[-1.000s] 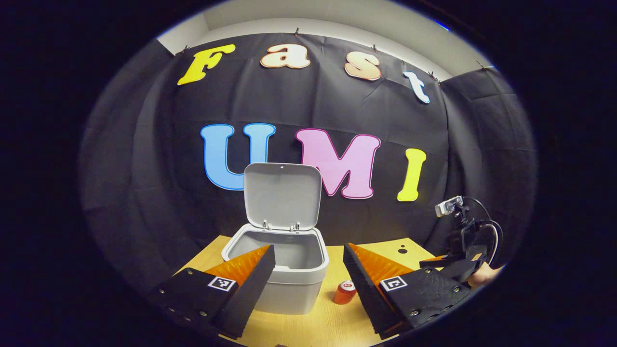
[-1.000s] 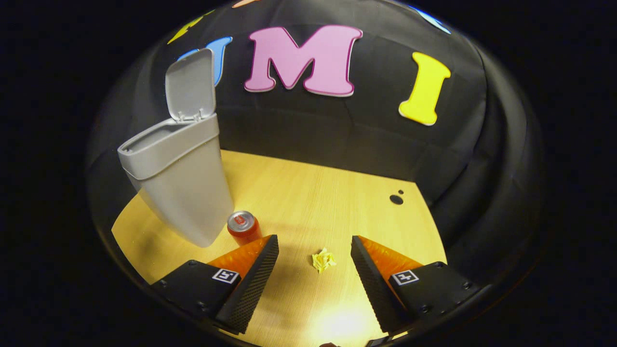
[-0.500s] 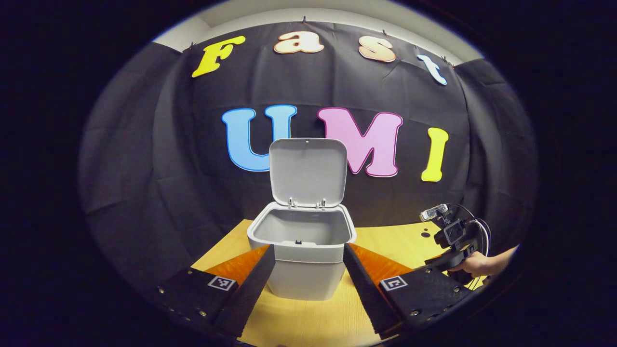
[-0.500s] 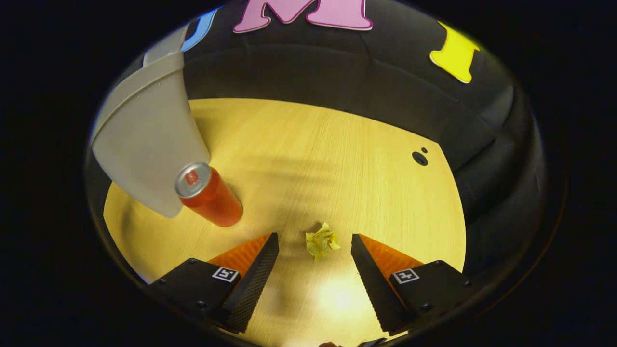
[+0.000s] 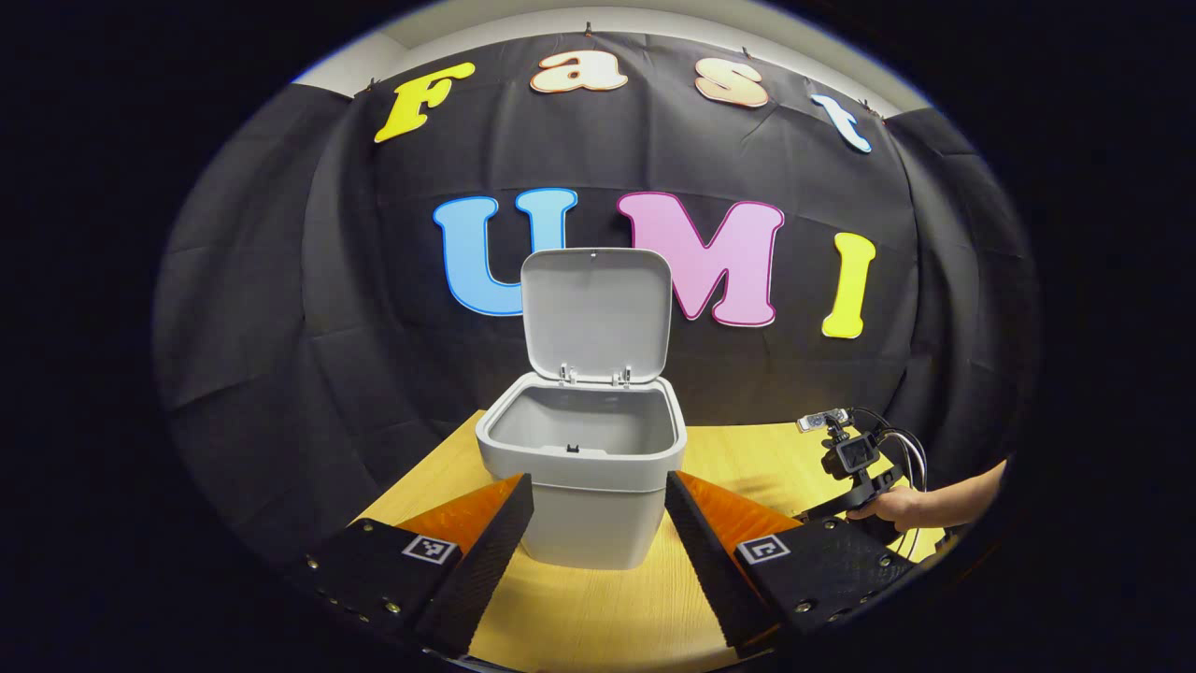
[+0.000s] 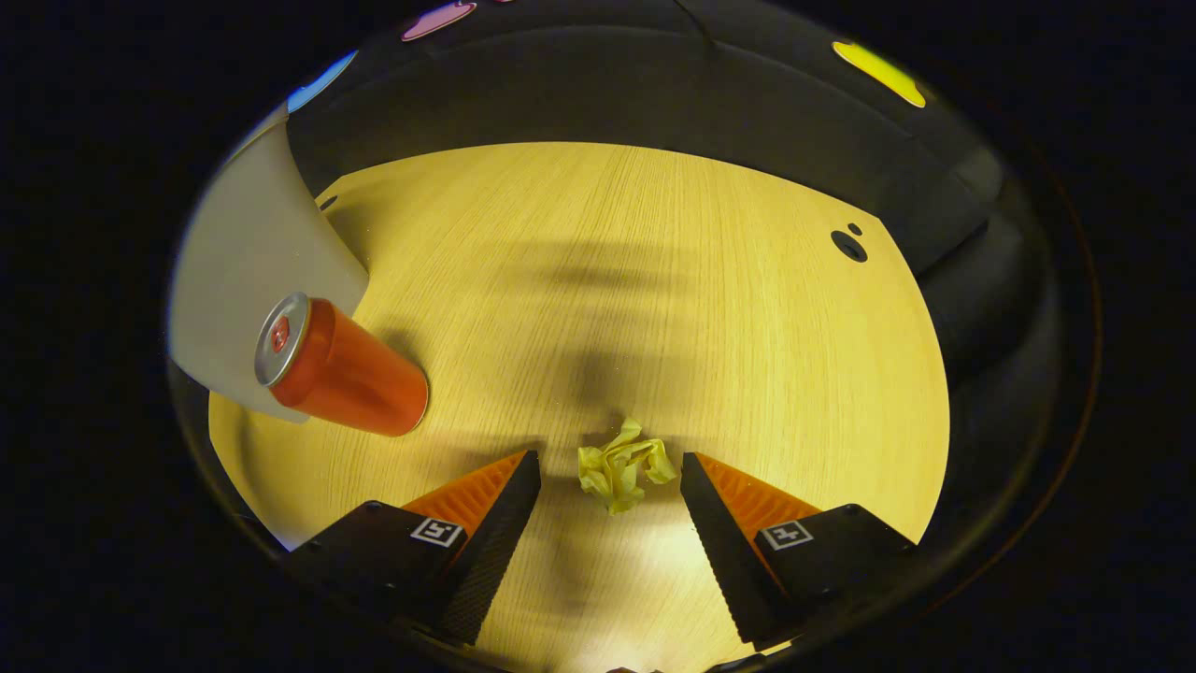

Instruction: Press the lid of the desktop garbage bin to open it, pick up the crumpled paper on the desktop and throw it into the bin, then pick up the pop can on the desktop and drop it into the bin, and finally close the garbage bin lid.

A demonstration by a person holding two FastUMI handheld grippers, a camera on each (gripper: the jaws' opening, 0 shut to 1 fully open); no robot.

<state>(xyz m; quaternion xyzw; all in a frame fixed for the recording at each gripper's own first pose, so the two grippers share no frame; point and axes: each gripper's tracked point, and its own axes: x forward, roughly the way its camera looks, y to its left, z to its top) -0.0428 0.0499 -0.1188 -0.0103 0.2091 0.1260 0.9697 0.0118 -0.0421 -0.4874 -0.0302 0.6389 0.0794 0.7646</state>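
The grey bin (image 5: pixel 584 486) stands on the wooden desktop with its lid (image 5: pixel 598 313) swung upright and its inside showing bare. My left gripper (image 5: pixel 598 491) is open in front of the bin, apart from it. In the right gripper view, a crumpled yellow paper (image 6: pixel 619 465) lies on the desk just between the tips of my open right gripper (image 6: pixel 609 467), untouched by either finger. The red pop can (image 6: pixel 341 371) stands at the left beside the bin's wall (image 6: pixel 248 271). The right gripper (image 5: pixel 855 467) and the hand holding it also appear low at the right in the left gripper view.
The wooden desktop (image 6: pixel 635 280) spreads beyond the paper, with a small dark hole (image 6: pixel 848 245) near its far right corner. Black cloth wall closes the back and sides. The desk's left edge runs close behind the bin.
The right gripper has dropped lower and forward, so the paper now sits between its fingertips. The left gripper has drawn back a little from the bin.
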